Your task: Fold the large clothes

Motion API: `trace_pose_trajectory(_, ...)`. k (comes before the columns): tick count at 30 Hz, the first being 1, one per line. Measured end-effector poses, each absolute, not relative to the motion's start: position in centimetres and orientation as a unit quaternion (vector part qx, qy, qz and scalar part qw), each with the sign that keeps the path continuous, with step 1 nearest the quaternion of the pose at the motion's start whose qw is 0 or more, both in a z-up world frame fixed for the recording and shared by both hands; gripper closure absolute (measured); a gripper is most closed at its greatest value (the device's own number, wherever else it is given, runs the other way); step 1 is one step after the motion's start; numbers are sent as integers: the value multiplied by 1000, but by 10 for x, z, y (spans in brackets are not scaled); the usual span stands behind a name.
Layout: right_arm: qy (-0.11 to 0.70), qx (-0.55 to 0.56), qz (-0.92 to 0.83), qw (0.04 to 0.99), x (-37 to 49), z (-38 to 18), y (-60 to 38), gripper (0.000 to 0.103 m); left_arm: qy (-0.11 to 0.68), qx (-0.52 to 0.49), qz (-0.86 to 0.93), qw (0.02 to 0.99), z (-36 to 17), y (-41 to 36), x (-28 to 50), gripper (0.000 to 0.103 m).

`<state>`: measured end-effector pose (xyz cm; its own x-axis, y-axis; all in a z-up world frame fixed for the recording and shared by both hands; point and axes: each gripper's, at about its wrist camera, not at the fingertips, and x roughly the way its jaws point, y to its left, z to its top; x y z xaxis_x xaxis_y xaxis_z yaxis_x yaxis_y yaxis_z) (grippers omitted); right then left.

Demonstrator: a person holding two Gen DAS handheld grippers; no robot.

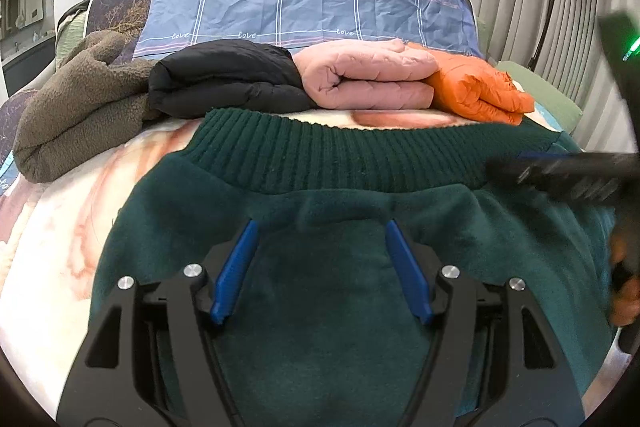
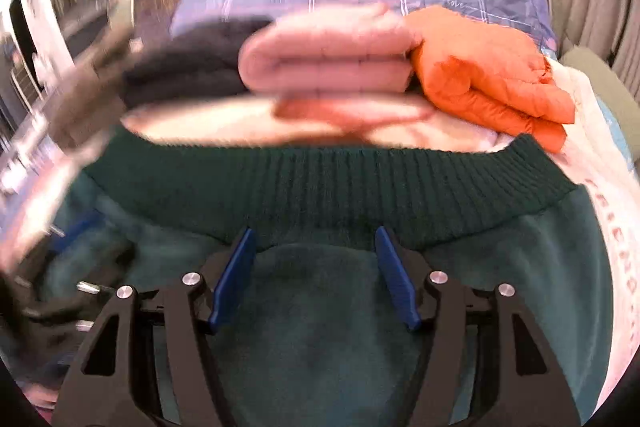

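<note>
dark green fleece sweater with ribbed knit hem [image 1: 320,267] spread flat on near part of bed, hem at far edge | left gripper [image 1: 320,225] jaws apart over fleece, gripping nothing | right gripper [image 2: 314,233] likewise (view blurred) | beyond: folded black [image 1: 224,83], pink [image 1: 368,75], orange [image 1: 476,87] quilted jackets in a row

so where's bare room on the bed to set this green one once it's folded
Free: the pale blanket left of the green fleece, below the brown fleece. A thin strip lies between its ribbed hem and the back row. Crowded: black, pink, orange jackets.
</note>
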<state>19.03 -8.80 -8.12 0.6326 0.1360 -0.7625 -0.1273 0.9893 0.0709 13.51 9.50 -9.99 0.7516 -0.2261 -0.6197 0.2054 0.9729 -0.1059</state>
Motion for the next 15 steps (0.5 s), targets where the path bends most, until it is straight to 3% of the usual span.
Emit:
trace_pose_trajectory(5,400,1,88,912,200,-59,-81,39,331,-17,-116,936,-99,95,134,35)
trace_pose_trajectory(10,479,12,80,874,250,-133,-89,37,332,-22,-120,935,-100,96,136,35)
trace_pose_trajectory(15,467,5,75,881,244,-125,-86,37,331,-23,-121,935,-100,96,136,35)
